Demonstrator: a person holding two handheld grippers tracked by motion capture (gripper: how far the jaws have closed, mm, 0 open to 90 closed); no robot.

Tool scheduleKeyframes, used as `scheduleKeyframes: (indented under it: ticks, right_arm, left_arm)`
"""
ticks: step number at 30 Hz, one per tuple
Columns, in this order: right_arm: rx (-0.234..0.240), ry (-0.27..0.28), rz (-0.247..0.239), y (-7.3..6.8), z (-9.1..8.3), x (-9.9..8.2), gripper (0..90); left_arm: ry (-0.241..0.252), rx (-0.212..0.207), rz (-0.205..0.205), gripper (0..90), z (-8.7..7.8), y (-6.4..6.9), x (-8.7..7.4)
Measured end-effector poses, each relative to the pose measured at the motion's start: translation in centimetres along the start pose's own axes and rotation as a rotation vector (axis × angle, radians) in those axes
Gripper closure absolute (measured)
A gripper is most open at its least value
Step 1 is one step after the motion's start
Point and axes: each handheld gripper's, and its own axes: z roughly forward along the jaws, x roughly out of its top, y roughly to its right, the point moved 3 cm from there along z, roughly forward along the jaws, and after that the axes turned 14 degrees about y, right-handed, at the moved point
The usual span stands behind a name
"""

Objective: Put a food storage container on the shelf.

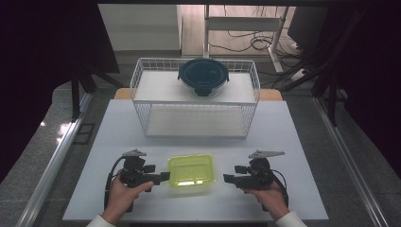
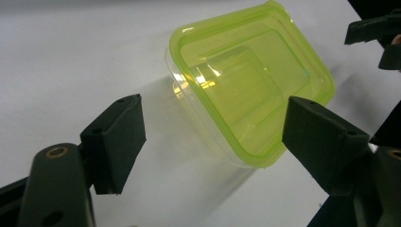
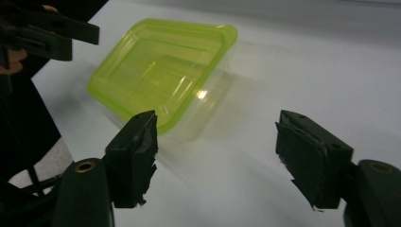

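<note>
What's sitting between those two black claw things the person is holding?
A clear container with a yellow-green lid sits on the white table between the left gripper and right gripper, seen from the high view.

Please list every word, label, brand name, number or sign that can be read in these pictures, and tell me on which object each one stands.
None can be read: the green-lidded container, the round dark-lidded container, the wire basket, the white table, the left gripper and the right gripper carry no legible text.
</note>
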Motion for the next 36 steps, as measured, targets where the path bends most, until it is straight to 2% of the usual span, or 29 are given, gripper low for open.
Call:
scheduleKeyframes:
  ticks: [3, 6, 13, 20, 23, 26, 30, 36]
  right_arm:
    - [0.024, -0.007, 0.037, -0.1, 0.6, 0.1, 31.9]
    - [0.041, -0.025, 0.066, -0.2, 1.4, 0.1, 33.2]
    - [0.044, -0.045, 0.106, 0.1, 2.9, 0.3, 36.3]
    - [0.065, -0.069, 0.177, 0.6, 4.5, 0.4, 42.1]
    - [0.066, -0.076, 0.190, 0.7, 5.2, 0.4, 43.1]
    - [0.069, -0.080, 0.216, 0.9, 5.6, 0.3, 45.3]
    - [0.079, -0.083, 0.246, 1.1, 6.0, 0.2, 50.1]
    - [0.107, -0.081, 0.293, 1.4, 6.2, 0.0, 61.8]
  left_arm:
    - [-0.009, -0.017, -0.009, 24.0, 0.3, -0.1, -0.1]
    - [-0.019, -0.055, -0.059, 27.8, 0.6, -0.5, -0.1]
    - [-0.014, -0.070, -0.123, 33.3, 1.3, -1.3, 0.0]
    - [-0.024, -0.107, -0.196, 40.5, 2.1, -1.9, -0.1]
    - [-0.013, -0.123, -0.230, 43.3, 2.1, -2.2, -0.1]
    - [-0.020, -0.127, -0.240, 46.9, 2.3, -2.4, -0.3]
    - [-0.033, -0.132, -0.251, 52.7, 2.5, -2.4, -0.5]
    - [-0.051, -0.167, -0.308, 64.6, 2.8, -2.6, -0.9]
